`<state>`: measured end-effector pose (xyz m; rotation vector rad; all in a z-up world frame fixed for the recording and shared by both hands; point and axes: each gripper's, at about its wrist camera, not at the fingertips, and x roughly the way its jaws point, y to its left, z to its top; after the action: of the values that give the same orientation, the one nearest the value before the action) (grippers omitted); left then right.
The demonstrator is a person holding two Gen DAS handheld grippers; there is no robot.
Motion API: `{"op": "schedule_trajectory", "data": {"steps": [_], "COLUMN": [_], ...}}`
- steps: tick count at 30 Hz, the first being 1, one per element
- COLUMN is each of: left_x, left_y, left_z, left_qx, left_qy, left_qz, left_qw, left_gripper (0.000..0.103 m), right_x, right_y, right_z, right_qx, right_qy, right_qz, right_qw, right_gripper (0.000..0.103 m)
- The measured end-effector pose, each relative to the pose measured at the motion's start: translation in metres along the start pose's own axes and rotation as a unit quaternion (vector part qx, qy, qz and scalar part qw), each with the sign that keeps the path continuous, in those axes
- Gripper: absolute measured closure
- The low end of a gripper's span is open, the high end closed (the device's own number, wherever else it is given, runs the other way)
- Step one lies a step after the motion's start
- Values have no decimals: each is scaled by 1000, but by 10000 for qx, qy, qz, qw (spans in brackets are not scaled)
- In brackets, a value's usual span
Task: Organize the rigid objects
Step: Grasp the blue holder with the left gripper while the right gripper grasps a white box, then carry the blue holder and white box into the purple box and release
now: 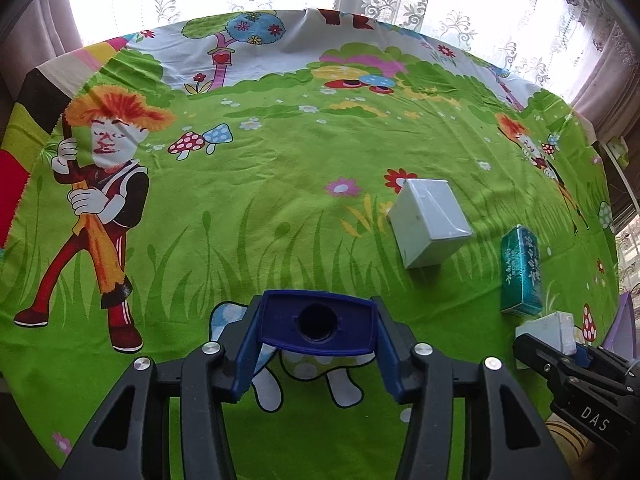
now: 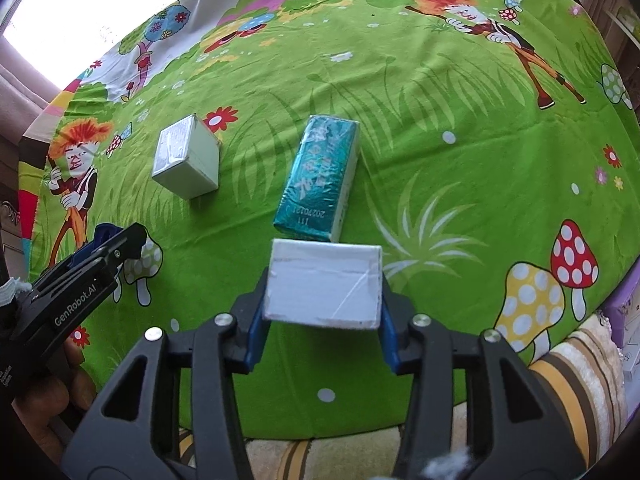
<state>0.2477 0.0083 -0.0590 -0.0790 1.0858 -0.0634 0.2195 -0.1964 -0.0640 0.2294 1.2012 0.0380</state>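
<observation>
On green cartoon-print tablecloth: pale grey rectangular box, teal foil-wrapped packet beside it. Left gripper: fingers clamping dark blue plastic block with round hole. Right gripper: fingers clamping white rectangular box, just short of the packet.

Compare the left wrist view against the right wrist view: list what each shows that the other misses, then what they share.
Only the left wrist view shows the dark blue piece with a round hole clamped in the left tool, and the lace curtains behind the table.

Only the right wrist view shows the white block's broad face squarely between the right tool's fingers, the date print on the teal pack, and a purple box at the right edge.

Both show the pale grey box, teal pack, white block and cartoon tablecloth.
</observation>
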Motion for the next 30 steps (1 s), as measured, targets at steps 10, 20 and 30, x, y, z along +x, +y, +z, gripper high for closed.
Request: {"op": "schedule_trajectory", "data": {"steps": [10, 20, 30], "left_x": [-52, -91, -114], "left_y": [-28, -78, -134], "left_z": [-9, -30, -51], "left_qx": [89, 292, 615], "left_qy": [-397, -626, -626], "left_qz": [-374, -854, -1307], "left_qw": [9985, 9940, 9875], "left_gripper": [52, 52, 52], "right_x": [-50, -92, -130], "right_y": [-8, -33, -77], "right_z": [-14, -33, -55], "right_qx": [-426, -647, -431], "right_qy": [-507, -1006, -1236], "right_qz": [81, -111, -120], "right_qw": [9978, 9928, 9913], "right_gripper": [53, 53, 53]}}
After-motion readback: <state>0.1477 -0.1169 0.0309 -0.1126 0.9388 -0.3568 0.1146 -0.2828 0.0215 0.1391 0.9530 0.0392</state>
